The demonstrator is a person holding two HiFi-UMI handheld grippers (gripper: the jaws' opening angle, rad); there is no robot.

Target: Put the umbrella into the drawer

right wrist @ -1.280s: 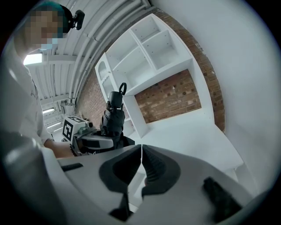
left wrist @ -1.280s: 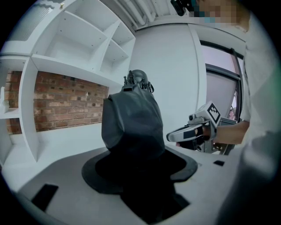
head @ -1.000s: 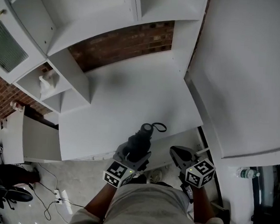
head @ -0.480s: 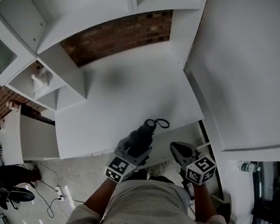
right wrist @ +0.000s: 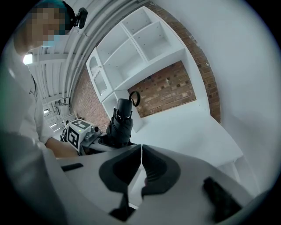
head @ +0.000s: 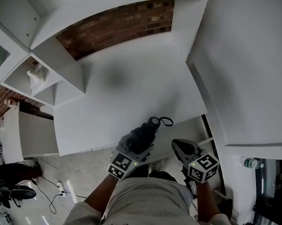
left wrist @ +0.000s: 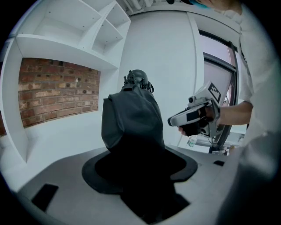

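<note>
**Umbrella [head: 143, 135] carried a little further over the desk edge**

Since a second ago the left gripper [head: 137, 147] has edged forward and to the right, so the umbrella's handle end and its strap loop [head: 166, 121] now reach further over the front edge of the white desk top [head: 128, 89]. The right gripper [head: 176, 145] has hardly changed place.

The left forearm comes up from the bottom of the head view, its gripper angled up and to the right. Its jaws are clenched round the folded black umbrella, which fills the space between them in the left gripper view and stands out along them, handle end farthest away. The umbrella is in the air, not resting on the desk. The right gripper hangs just beside it at the person's right, near the desk's front right corner. Its jaws are pressed together with nothing between them, only a thin seam showing.

The desk top is bare and white. A brick wall [head: 118, 24] stands behind it, white shelving [head: 53, 60] lies to the left and above, and a tall white panel [head: 250, 69] is at the right. A pale object [head: 35, 76] sits in one shelf compartment. Below the desk, cables [head: 53, 195] trail over a light floor [head: 79, 170], and a bottle [head: 247, 162] lies at the right edge. The head view does not show clearly which white unit is the drawer.
</note>
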